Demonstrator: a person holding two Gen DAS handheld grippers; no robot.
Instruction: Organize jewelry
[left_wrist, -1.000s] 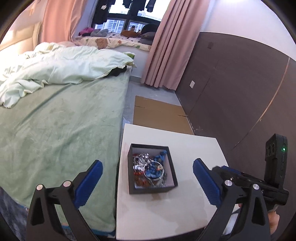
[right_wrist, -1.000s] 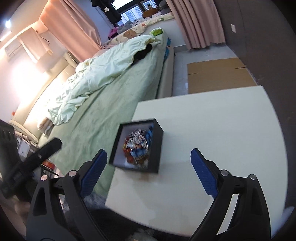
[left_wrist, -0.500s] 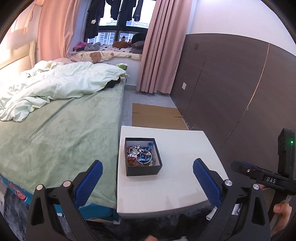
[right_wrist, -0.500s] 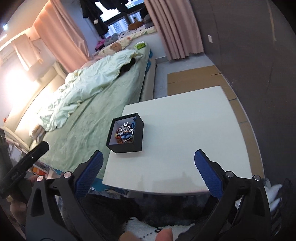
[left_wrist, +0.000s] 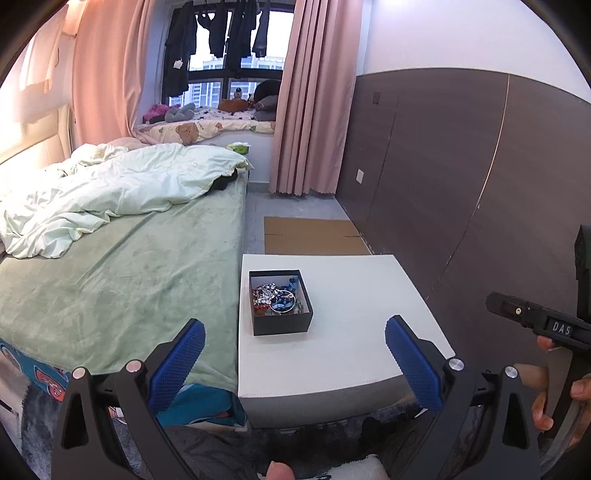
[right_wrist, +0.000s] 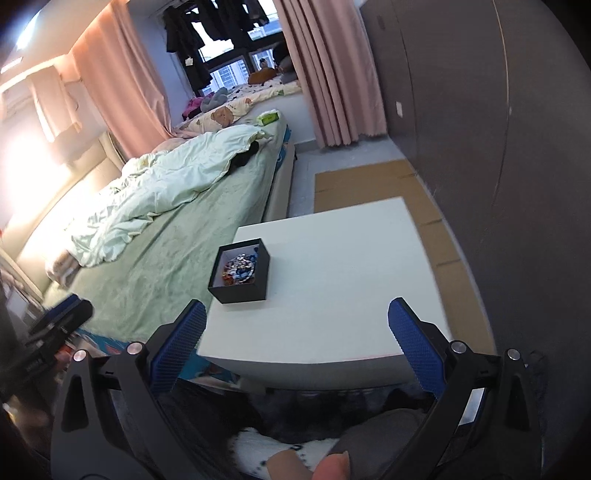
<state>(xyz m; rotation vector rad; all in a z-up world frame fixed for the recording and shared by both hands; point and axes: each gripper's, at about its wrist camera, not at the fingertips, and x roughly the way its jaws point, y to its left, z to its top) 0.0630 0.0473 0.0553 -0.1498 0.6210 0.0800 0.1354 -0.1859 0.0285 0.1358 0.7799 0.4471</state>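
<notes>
A small black box with a white lining stands on the left side of a white table. It holds a tangle of jewelry, with blue and red beads and a round ring. The box also shows in the right wrist view, with the jewelry inside. My left gripper is open and empty, held back from the table's near edge. My right gripper is open and empty, also off the near edge. The right gripper's body shows at the right of the left wrist view.
A bed with a green sheet and a rumpled pale duvet lies against the table's left side. A dark panelled wall is to the right. Flat cardboard lies on the floor beyond the table. Pink curtains hang at the back.
Both grippers have pulled back and up from the table. The box now looks smaller and farther away. Both stay open and empty.
</notes>
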